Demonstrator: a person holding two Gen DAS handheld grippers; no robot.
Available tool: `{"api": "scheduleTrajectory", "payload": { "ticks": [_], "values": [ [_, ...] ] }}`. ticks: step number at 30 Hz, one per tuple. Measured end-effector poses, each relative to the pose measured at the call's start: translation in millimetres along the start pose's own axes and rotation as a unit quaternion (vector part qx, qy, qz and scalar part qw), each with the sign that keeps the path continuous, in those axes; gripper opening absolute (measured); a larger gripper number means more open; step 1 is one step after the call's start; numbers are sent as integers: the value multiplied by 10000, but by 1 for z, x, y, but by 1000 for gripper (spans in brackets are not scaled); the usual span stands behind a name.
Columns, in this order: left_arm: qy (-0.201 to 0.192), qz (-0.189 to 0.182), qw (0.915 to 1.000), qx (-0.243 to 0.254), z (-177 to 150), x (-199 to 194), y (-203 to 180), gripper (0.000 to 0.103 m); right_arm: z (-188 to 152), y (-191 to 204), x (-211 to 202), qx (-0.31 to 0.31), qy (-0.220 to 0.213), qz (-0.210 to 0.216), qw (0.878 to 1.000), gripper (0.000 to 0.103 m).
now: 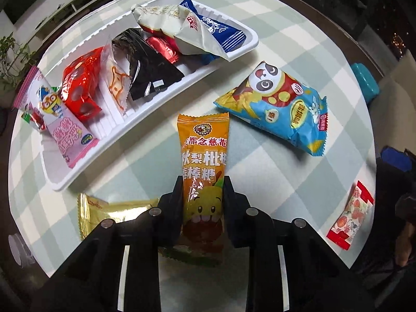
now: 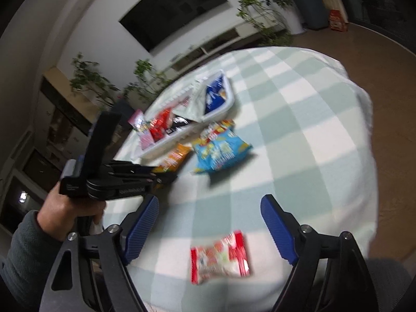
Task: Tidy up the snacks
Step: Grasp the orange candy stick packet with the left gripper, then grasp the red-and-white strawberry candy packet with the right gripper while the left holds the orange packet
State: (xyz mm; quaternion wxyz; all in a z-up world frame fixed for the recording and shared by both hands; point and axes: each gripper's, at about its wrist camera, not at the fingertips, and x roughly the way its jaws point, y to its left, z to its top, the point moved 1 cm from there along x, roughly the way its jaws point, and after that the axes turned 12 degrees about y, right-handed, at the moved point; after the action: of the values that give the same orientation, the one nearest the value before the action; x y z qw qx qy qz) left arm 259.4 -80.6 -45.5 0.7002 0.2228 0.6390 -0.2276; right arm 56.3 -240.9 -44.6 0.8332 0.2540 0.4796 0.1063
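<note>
Left gripper (image 1: 202, 182): held low over the table (image 1: 260, 171), pointing toward the tray (image 1: 241, 49); jaws clenched on the lower half of an orange packet (image 1: 202, 156), which stands lengthwise between them, top end forward. In the right wrist view a hand (image 2: 70, 208) grips its handle.

Right gripper (image 2: 210, 223): raised above the near table edge, tilted downward; jaws released, blue pads (image 2: 278, 228) wide apart, nothing between them. A red packet (image 2: 221, 257) lies flat on the table just below the gap.

Tray: white, ribbed, long, set on the checked cloth beyond the orange packet. Contents, left to right in the left wrist view: pink packet (image 1: 67, 135) overhanging the end rim, red bag (image 1: 80, 88), clear wrapper (image 1: 117, 85), black packet (image 1: 150, 72), small red foil packet (image 1: 163, 49), cream bag (image 1: 182, 28) lying over a blue packet (image 1: 221, 31).

Loose on table: panda bag (image 1: 280, 106), right of the tray; gold packet (image 1: 109, 213), beside the left gripper.
</note>
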Motion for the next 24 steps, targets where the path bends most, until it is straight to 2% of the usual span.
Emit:
{"api": "scheduleTrajectory", "payload": {
  "ticks": [2,4,7,9,13,16,18,22,24],
  "values": [
    [-111,-120,9998,-83,-9,-3,1,24,-13,2,-6,15,166,-303,9994,84],
    [-228,-239,9993,-170,-22,-7,6,24,-26,5,-8,-85,345,-387,9986,82],
    [-440,-435,9974,-381,-45,-7,8,24,-43,18,-8,-513,448,-682,9953,79],
    [-615,-605,9948,-550,-63,-9,11,24,-49,23,-1,-559,599,-649,9945,79],
    [-914,-794,9895,-789,-103,-10,9,24,-56,26,29,-493,1276,-492,9894,79],
    [-1131,-939,9848,-930,-130,-12,5,24,-53,33,34,-698,1067,-742,9891,78],
    [-1254,-1008,9819,-996,-145,-10,3,24,-45,34,38,-643,970,-760,9903,78],
    [-1486,-1189,9751,-1135,-152,-7,0,24,-20,39,56,-797,848,-850,9896,73],
    [-1540,-1247,9733,-1160,-154,-5,4,24,-16,48,67,-1146,833,-1329,9809,68]
  ]
}}
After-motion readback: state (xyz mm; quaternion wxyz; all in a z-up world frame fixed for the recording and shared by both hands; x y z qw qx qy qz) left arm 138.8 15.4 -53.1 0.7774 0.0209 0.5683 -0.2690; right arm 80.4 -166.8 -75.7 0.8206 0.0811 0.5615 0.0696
